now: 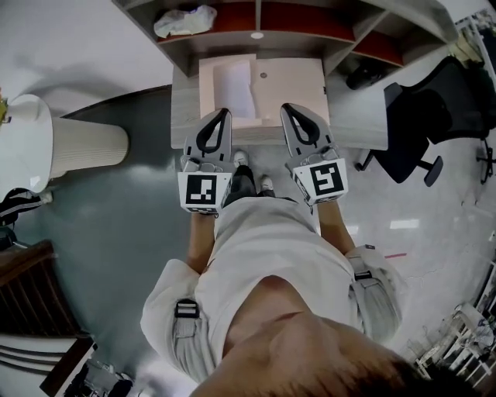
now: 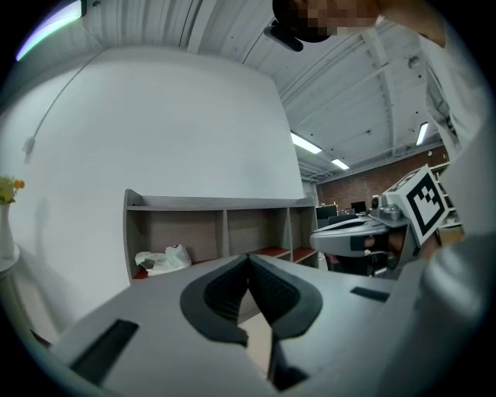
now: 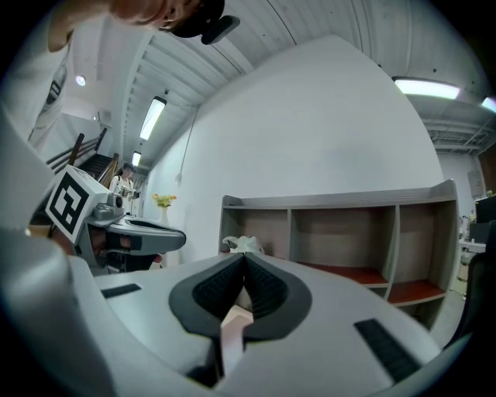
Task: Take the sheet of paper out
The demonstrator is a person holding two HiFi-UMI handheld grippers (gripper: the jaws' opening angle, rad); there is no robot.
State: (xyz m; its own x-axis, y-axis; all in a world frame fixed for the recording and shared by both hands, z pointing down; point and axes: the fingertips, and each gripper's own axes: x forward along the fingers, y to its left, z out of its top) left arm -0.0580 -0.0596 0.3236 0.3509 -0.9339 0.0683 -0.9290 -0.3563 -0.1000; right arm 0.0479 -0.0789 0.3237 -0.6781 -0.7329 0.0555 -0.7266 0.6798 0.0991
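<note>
A white sheet of paper [image 1: 232, 88] lies on the left half of a beige folder [image 1: 291, 85] on the grey desk [image 1: 356, 116]. My left gripper [image 1: 225, 113] hovers level over the folder's near edge, its tips at the sheet's lower corner, jaws shut and empty. To the right of the sheet, my right gripper [image 1: 286, 108] is held level over the same edge, also shut on nothing. In the left gripper view the pads meet at the tip of the left gripper [image 2: 248, 257]. The right gripper [image 3: 244, 257] looks the same in its own view.
A shelf unit [image 1: 310, 27] with open compartments stands at the back of the desk, with a crumpled white plastic bag [image 1: 184, 21] in its left bay. A black office chair [image 1: 422, 132] is at the right and a white round pedestal table [image 1: 46, 143] at the left.
</note>
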